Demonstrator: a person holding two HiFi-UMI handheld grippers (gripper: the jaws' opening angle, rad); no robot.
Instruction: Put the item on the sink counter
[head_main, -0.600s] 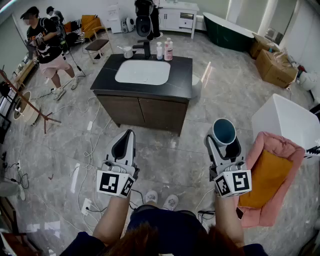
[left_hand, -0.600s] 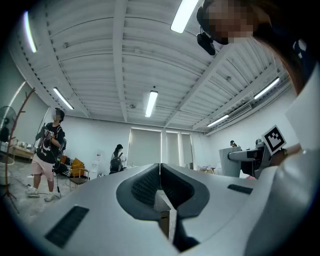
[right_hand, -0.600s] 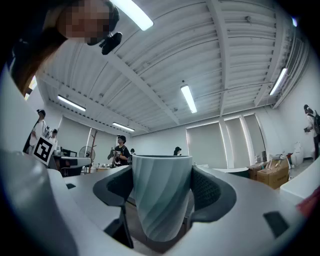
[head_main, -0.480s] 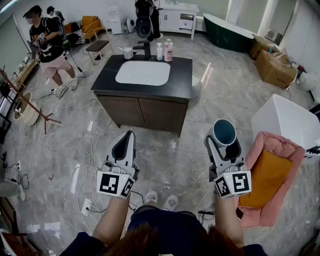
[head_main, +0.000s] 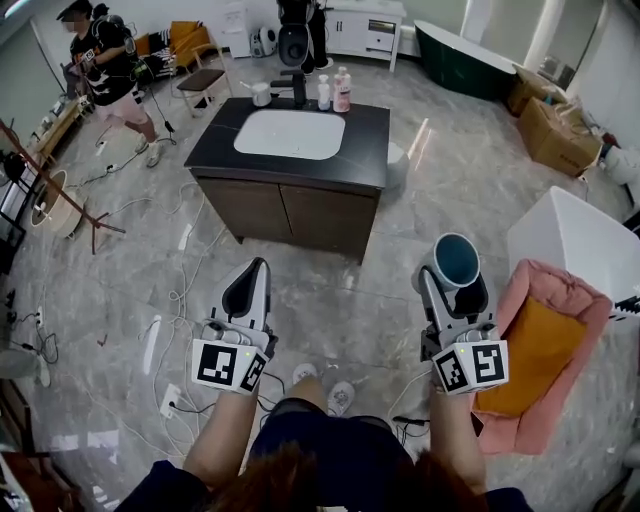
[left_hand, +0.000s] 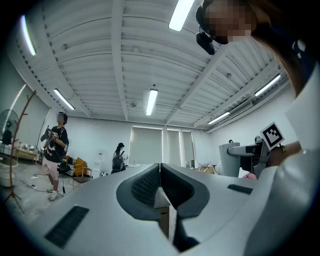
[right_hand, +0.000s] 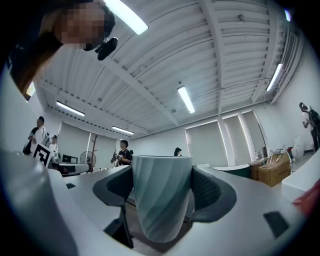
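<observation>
A pale teal ribbed cup (head_main: 455, 260) with a blue inside stands upright between the jaws of my right gripper (head_main: 452, 275), which is shut on it at waist height above the floor. In the right gripper view the cup (right_hand: 160, 210) fills the gap between both pads. My left gripper (head_main: 255, 272) is held level beside it, shut with nothing in it; in the left gripper view (left_hand: 160, 172) its pads meet. The sink counter (head_main: 365, 150), a dark top with a white basin (head_main: 290, 133) on a brown cabinet, stands ahead across the marble floor.
A black faucet (head_main: 293, 88) and bottles (head_main: 342, 90) stand at the counter's back edge. A pink seat with an orange cushion (head_main: 540, 350) and a white box (head_main: 580, 240) are at my right. Cables (head_main: 180, 290) trail on the floor at left. A person (head_main: 105, 60) is at the far left.
The view has shifted a little toward the sink counter. The person at the far left has walked further away. Both grippers keep their pose, the right one still on the cup.
</observation>
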